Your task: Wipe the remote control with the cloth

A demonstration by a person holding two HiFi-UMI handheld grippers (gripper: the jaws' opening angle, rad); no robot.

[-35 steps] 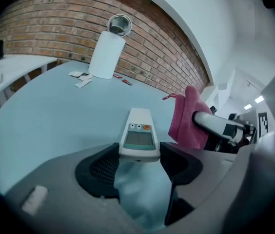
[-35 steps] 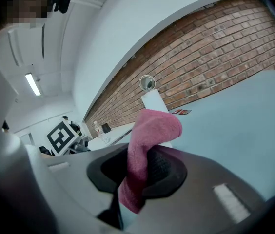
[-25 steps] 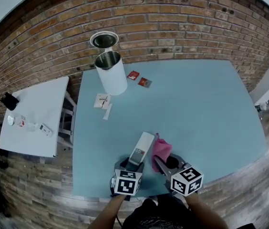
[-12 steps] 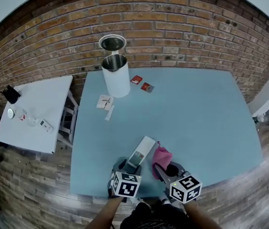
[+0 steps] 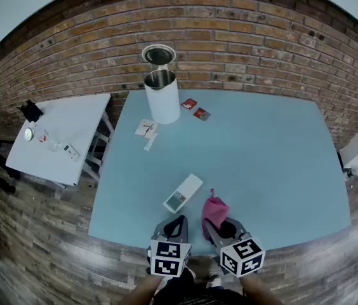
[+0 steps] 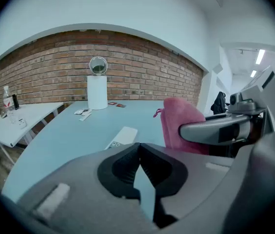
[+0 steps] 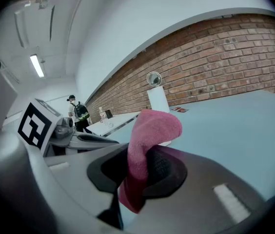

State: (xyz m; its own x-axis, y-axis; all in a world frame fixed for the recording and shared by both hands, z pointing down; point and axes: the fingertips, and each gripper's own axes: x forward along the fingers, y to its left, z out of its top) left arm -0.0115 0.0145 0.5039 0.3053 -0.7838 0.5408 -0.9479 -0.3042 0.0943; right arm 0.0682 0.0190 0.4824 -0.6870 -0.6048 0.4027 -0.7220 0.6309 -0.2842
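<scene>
1. Filling the back of the head view, a brick wall (image 5: 242, 37) ran behind everything.
2. A pale blue counter (image 5: 274, 164) stood against that wall and carried the task's things near its front edge.
3. A white side table (image 5: 58, 135) stood beside the counter on the left, with a few small items on it that were too small to tell.
4. A tall white cylinder (image 5: 162, 100) with an open metal rim stood upright near the counter's back left corner.
5. The left hand-held gripper (image 5: 178, 223) hung near the counter's front edge. Its jaws had just been closing, and in the left gripper view (image 6: 138, 147) they met at the tips with nothing between them.
6. The right hand-held gripper (image 5: 217, 226) hung just beside it, clenched on the cloth, which showed pinched between the dark pads in the right gripper view (image 7: 140, 179).
7. The remote control (image 5: 183, 193) lay flat and free on the counter, just ahead of the left hand-held gripper and apart from it. It sat slanted, with its far end toward the right.
8. The pink cloth (image 5: 214, 207) rose out of the right jaws and flopped over at the top. It was just right of the remote control, with no contact visible.
9. Two red packets (image 5: 190, 103) lay near the cylinder's right side, and some white paper slips (image 5: 146, 129) lay in front of it.
</scene>
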